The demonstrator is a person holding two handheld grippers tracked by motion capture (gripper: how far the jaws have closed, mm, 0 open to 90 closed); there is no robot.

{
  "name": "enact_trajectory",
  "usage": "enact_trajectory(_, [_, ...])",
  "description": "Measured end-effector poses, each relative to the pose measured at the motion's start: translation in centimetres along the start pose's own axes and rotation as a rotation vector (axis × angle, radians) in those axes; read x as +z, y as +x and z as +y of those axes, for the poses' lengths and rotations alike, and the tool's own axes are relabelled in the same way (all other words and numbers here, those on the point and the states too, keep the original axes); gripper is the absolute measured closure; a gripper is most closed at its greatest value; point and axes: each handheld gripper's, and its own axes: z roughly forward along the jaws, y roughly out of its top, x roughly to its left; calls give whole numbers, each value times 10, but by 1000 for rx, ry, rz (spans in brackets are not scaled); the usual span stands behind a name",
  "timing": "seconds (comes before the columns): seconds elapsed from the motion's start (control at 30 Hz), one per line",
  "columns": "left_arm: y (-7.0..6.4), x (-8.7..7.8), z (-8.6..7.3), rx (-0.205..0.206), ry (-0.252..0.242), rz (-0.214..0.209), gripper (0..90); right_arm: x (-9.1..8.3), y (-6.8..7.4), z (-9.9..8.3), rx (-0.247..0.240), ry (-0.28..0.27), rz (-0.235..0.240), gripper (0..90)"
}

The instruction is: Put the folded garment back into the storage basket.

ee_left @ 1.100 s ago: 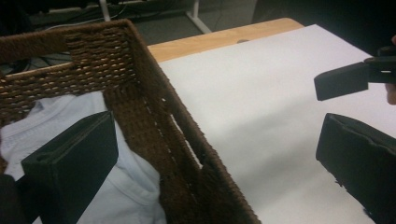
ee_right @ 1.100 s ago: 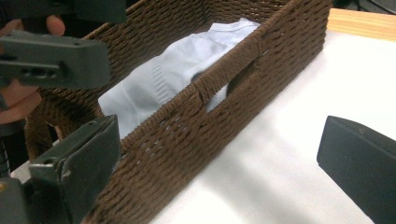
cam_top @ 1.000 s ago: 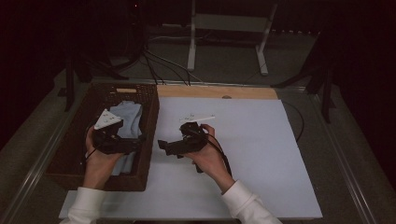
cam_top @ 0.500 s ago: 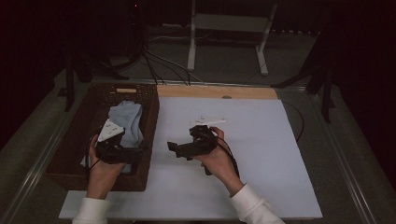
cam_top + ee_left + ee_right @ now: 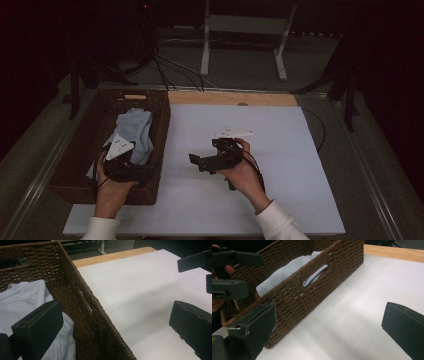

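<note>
A brown woven basket [image 5: 85,150] is seen at the left side of the desk [image 5: 280,150], which is covered with a white sheet. A pale blue cloth [image 5: 134,131] is lying inside the basket, bunched up along the side nearest the white sheet. In the right gripper view the cloth [image 5: 287,270] is seen through the handle hole in the basket wall [image 5: 312,290].

The left gripper [image 5: 150,172] is held low at the near right corner of the basket, close to the cloth. Its fingers are spread wide and nothing is held between them. In the left gripper view one finger [image 5: 40,327] is seen over the cloth [image 5: 22,305] inside the basket, and the other finger [image 5: 192,327] is seen outside, above the white sheet, so the basket wall [image 5: 82,305] is between them. It cannot be told if the cloth is touched.

The right gripper [image 5: 197,161] is held over the white sheet, just beside the basket, and is pointed toward it. Its fingers are also spread wide and nothing is held.
</note>
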Motion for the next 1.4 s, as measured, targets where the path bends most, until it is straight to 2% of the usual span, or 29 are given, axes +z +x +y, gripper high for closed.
enact_trajectory(0.23, [-1,-2,-5,-5,-18,4,3,-10,-4,-6,-23,-6,-19,1])
enact_trajectory(0.8, [-3,-9,-12,0,-36,9,3,-39,-25,-21,-20,-49,-50,1])
enact_trajectory(1.13, [-2,-11,-20,-3,-24,9,3,-61,-40,-35,-12,-82,-86,1])
enact_trajectory(1.2, [-1,-10,-23,-5,-11,7,3,-65,-42,-38,-22,-93,-109,1])
enact_trajectory(1.4, [0,-11,-25,-7,-24,6,3,-78,-50,-48,-26,-108,-141,1])
